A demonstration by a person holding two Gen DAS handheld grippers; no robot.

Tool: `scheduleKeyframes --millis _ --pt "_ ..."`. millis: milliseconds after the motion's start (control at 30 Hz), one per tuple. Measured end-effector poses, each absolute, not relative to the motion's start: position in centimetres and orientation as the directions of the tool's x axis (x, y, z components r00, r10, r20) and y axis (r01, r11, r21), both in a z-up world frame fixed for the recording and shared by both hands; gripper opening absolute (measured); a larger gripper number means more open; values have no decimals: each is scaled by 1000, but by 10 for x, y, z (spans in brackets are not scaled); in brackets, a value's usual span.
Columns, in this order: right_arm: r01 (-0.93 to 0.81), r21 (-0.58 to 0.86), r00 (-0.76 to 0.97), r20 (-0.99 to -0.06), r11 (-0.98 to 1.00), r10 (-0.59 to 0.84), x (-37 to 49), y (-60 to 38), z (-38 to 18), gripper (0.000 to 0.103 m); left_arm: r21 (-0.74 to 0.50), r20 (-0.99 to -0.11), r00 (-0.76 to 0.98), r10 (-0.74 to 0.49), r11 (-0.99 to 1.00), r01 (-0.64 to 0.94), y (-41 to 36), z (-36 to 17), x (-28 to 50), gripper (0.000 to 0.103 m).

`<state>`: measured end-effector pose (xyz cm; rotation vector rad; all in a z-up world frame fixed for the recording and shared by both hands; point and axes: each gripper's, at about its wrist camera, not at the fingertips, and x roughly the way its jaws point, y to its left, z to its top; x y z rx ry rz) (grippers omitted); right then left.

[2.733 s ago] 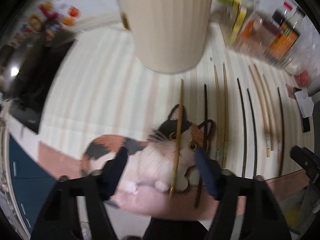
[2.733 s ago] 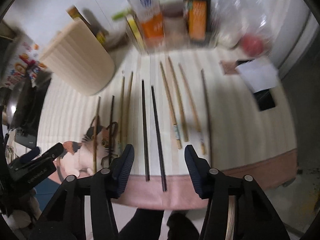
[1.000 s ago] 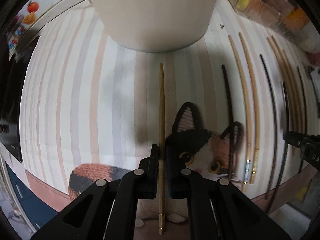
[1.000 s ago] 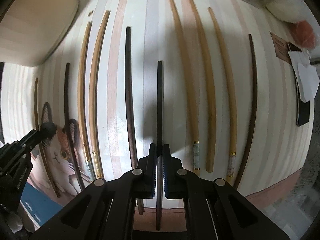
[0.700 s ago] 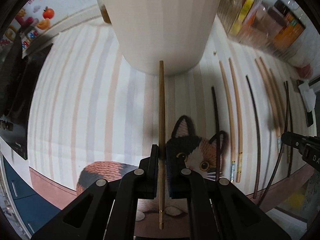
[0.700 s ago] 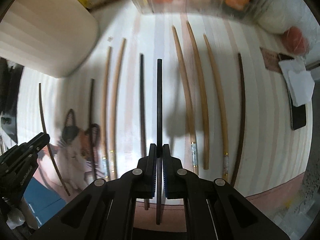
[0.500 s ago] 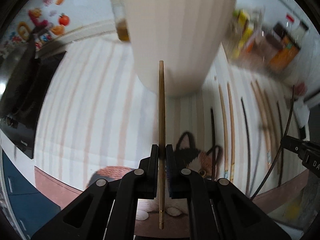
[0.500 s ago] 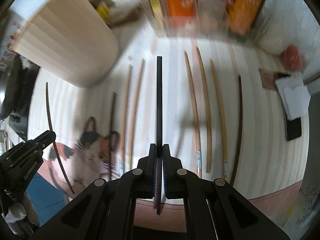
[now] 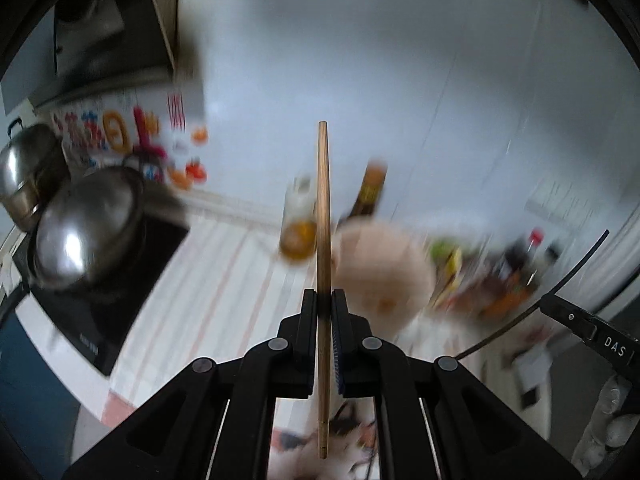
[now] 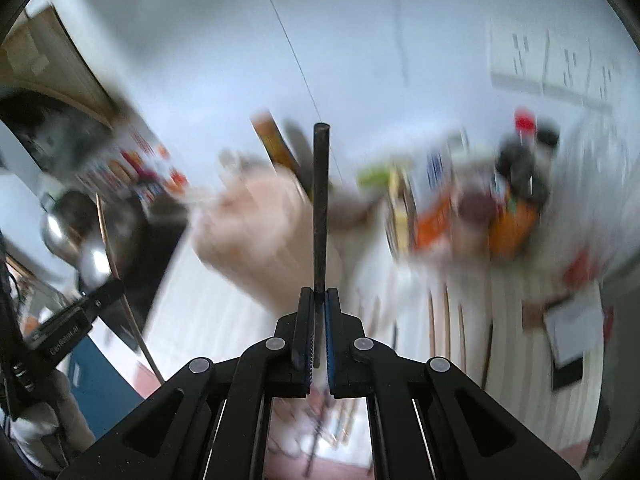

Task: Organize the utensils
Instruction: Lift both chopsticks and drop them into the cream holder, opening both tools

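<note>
The left gripper [image 9: 324, 312] is clenched on a pale wooden chopstick [image 9: 323, 208], which runs straight out ahead between its jaws and pokes back below them. The right gripper [image 10: 319, 312] grips a black chopstick [image 10: 321, 208] the same way, its blunt end pointing forward and up.

Just past the left gripper's tips, slightly to the right, sits the blurred cream holder [image 9: 380, 276], with a jar of amber liquid [image 9: 298, 220] and a dark bottle [image 9: 370, 192] behind it. Off to the left stand a steel wok [image 9: 86, 232] on a black cooktop [image 9: 100, 312] and a steel pot [image 9: 28, 176].

Ahead of the right gripper and to its left lies the same holder; lower right, several chopsticks [image 10: 436, 320] lie on the striped mat [image 10: 512, 300]. Farther right is a smeared cluster of packets and bottles [image 10: 480, 208]. Everything beyond the grippers is motion-blurred.
</note>
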<state>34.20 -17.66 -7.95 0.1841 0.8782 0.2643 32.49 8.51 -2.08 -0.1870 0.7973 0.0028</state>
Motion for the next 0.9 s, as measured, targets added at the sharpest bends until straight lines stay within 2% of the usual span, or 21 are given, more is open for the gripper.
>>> scheduleKeyframes --millis 167,333,600,900 --pt "-207 247 689 -650 947 321 372 -165 -7 5 -202 -642 760 -100 978 -42 78 26 362 4" --pt "-225 212 713 -630 951 309 415 -140 19 5 -250 -634 759 -151 968 -17 67 33 417 4" --pt "-192 230 659 -690 954 299 478 -124 -23 5 -268 -671 718 -182 963 -6 50 -6 500 4" --pt "-152 258 592 -749 954 297 508 -127 -71 5 -325 -717 653 -246 946 -1 36 -56 543 4"
